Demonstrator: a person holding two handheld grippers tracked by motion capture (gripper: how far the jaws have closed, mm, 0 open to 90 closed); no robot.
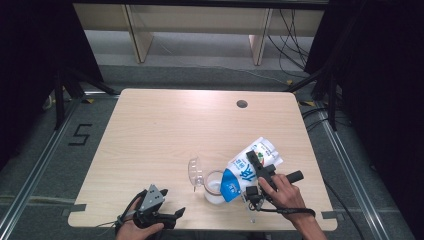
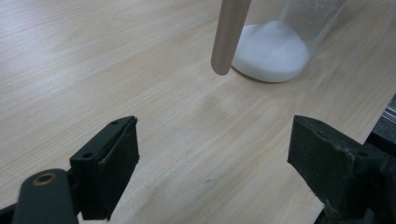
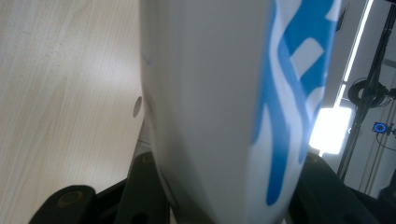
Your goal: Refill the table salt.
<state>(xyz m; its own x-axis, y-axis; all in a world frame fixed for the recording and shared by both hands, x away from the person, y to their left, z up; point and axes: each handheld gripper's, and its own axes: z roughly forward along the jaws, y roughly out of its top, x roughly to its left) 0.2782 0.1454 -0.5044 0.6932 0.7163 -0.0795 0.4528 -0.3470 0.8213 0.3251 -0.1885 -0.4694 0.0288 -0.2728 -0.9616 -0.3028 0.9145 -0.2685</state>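
While the right gripper clamps a white-and-blue bag between its two black jaws, the bag hangs tilted with its blue lower end down at the mouth of a clear jar. That jar stands upright on the table, near the near edge and a little right of its middle, and white powder lies heaped in its bottom. Seen from the right gripper view, the bag's smooth white side with blue print runs straight up between the jaws — both pads press against it, so the grip is closed on the bag at a moderate width. Just left of the jar, a clear lid rests on the tabletop, touching or nearly touching the jar; which one I cannot tell. Close in front of the jar, in the left gripper view, a pale wooden stick hangs down with its rounded end above the wood.

By the near left corner the left gripper sits low in the person's hand — its jaws stand wide apart with only bare tabletop between them.
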